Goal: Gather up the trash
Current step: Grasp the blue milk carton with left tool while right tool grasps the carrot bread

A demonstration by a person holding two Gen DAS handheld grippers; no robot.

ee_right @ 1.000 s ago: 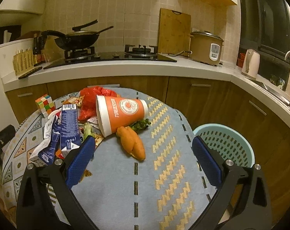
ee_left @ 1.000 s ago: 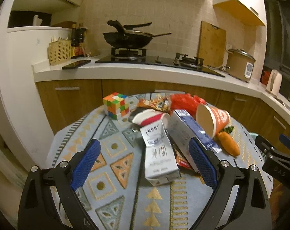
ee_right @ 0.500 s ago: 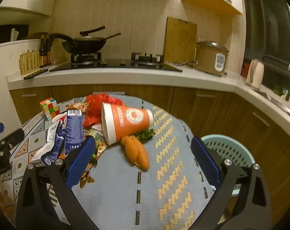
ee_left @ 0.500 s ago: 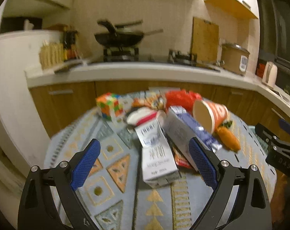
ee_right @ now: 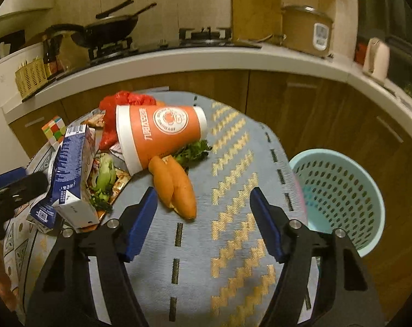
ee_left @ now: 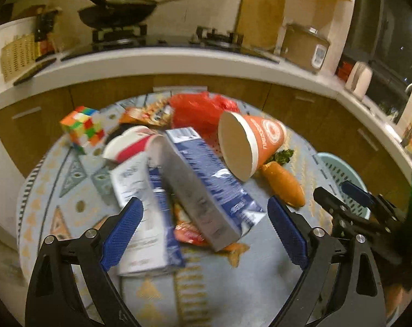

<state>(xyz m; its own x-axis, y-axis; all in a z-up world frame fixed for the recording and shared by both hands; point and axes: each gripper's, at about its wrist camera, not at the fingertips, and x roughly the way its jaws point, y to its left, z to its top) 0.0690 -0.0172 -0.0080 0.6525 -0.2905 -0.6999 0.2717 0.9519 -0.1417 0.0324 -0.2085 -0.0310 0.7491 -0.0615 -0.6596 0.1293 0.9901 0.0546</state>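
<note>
Here the blue carton [ee_left: 206, 182] is shown lying between the spread, empty fingers of the left tool [ee_left: 205, 226], long axis running away toward the table's far edge; the right tool [ee_right: 203, 222], likewise wide and empty, is held nearer the carrot [ee_right: 174, 186].

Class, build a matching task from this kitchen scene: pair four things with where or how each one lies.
Things:
1. orange paper cup
2. carrot
3. puzzle cube
4. blue basket

States:
a. beside the table, off its edge
b. on its side, mouth toward the cartons
c. at the pile's far left
d. in front of the cup, near the right gripper

Pairs: 1-b, 2-d, 3-c, 4-a
</note>
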